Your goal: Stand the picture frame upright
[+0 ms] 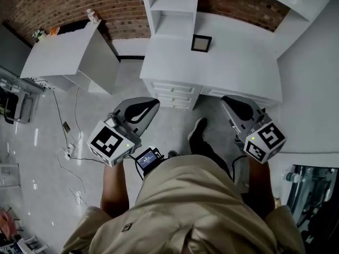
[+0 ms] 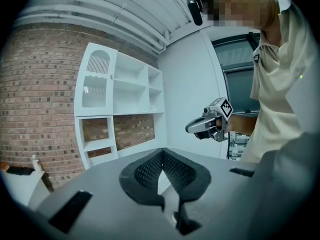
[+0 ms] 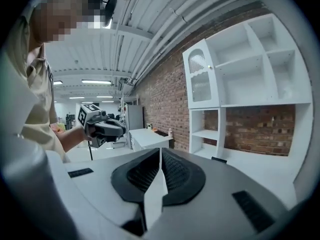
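The picture frame point(image 1: 201, 43), small and dark-edged with a pale middle, is on the white desk point(image 1: 238, 62) below the shelf unit; whether it stands or lies I cannot tell. Both grippers hang over the floor in front of the desk, close to the person's body and well short of the frame. My left gripper point(image 1: 150, 106) is shut, its jaws meeting at the tip point(image 2: 161, 151) with nothing between them. My right gripper point(image 1: 228, 102) is shut too, its tips point(image 3: 160, 151) together and empty. Each gripper view shows the other gripper in the air beside it.
The desk has drawers point(image 1: 172, 95) facing me and a white shelf unit point(image 1: 172, 7) against the brick wall. A white cabinet point(image 1: 69, 54) stands to the left. Cables and a power strip point(image 1: 69, 153) lie on the floor at left. The person's shoe point(image 1: 197, 131) is between the grippers.
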